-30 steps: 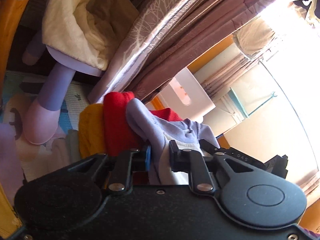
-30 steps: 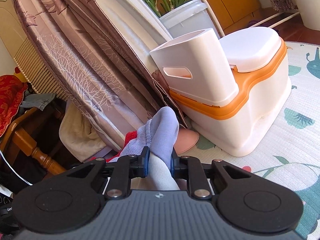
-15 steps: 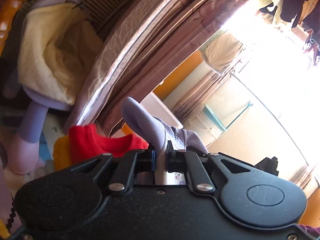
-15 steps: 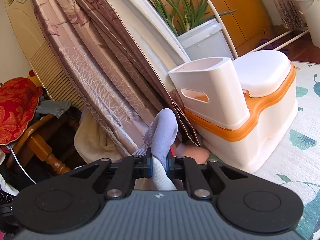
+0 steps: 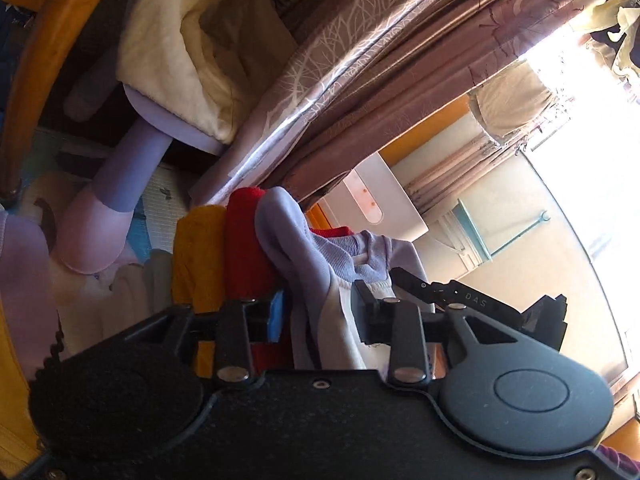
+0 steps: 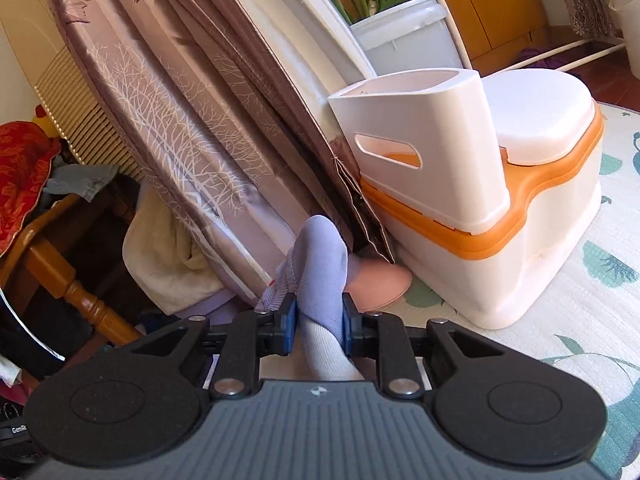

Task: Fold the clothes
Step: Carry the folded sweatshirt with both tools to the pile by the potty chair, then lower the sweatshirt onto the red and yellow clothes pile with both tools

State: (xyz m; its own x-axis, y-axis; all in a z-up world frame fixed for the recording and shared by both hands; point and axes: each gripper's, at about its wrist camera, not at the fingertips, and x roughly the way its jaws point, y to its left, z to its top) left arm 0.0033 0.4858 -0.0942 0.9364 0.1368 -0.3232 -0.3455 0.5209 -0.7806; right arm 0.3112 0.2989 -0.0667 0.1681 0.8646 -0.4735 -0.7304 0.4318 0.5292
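1. Jaws of the left gripper (image 5: 317, 316) stand spread around the soft lavender-and-white knitted garment (image 5: 316, 276), seemingly loose.
2. Jaws of the right gripper (image 6: 318, 320) pinch the garment, near the white-and-orange plastic potty (image 6: 500, 216).
3. Folded red knit (image 5: 246, 248) and mustard knit (image 5: 196, 256) lie beside it.

Each camera is sitting just behind its own gripper, looking forward along the fingers. The left view is tilting up toward the curtain (image 5: 360, 80) and window; the right is facing the same curtain (image 6: 180, 120), close ahead.
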